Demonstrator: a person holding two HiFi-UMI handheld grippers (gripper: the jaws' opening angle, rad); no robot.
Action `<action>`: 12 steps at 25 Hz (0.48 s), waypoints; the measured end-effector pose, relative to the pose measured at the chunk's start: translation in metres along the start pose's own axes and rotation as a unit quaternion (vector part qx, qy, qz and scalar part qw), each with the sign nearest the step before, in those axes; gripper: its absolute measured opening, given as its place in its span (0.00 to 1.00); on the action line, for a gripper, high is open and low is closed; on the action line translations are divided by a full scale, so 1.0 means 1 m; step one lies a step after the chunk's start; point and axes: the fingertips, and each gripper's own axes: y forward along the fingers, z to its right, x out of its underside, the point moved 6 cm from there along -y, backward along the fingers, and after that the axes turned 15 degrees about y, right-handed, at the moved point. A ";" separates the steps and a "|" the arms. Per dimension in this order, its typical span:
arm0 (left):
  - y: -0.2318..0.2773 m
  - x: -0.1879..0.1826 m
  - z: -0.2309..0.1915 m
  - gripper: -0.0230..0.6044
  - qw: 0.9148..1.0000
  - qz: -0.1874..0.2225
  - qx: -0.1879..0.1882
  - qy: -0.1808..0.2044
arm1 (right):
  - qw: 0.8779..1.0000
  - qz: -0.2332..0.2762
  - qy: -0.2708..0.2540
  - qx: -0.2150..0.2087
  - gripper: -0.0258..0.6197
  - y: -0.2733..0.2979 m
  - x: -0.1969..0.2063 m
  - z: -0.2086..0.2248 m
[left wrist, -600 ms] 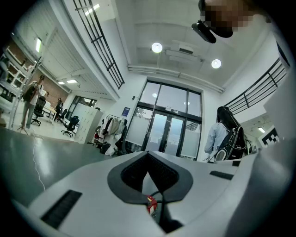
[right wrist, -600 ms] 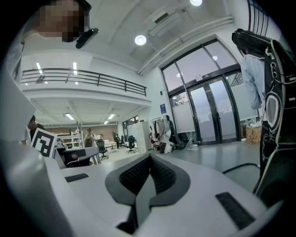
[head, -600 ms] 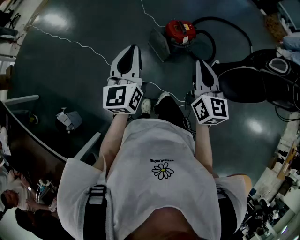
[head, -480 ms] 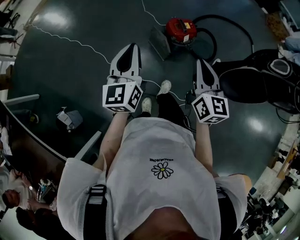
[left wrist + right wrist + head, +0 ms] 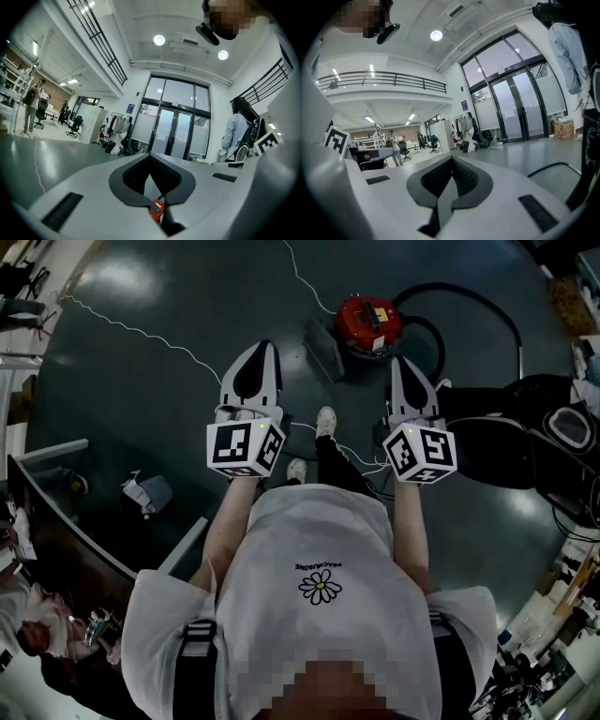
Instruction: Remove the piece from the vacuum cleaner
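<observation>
The red vacuum cleaner (image 5: 368, 322) stands on the dark floor ahead of me, with its black hose (image 5: 469, 298) looping off to the right. A grey piece (image 5: 323, 348) lies against its left side. My left gripper (image 5: 269, 346) is held at waist height, pointing forward, with its jaws shut and nothing between them. Its tip is left of the vacuum and short of it. In the left gripper view the red vacuum cleaner (image 5: 157, 209) shows through the gap below the closed left gripper (image 5: 151, 157). My right gripper (image 5: 397, 363) is also shut and empty, just right of the vacuum, as the right gripper (image 5: 451, 161) view confirms.
A thin white cable (image 5: 141, 334) runs across the floor at the left. A black bag (image 5: 525, 423) lies at the right. A grey crumpled object (image 5: 150, 491) and a desk edge (image 5: 56, 512) are at the left. My shoes (image 5: 325, 418) are between the grippers.
I have stepped forward, so the vacuum cleaner sits closer to both gripper tips. Both grippers stay shut and level.
</observation>
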 end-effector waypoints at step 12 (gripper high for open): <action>0.132 0.023 0.003 0.04 0.997 -0.056 -0.035 -0.031 | 0.997 -0.074 0.017 -0.015 0.06 0.119 -0.013 0.108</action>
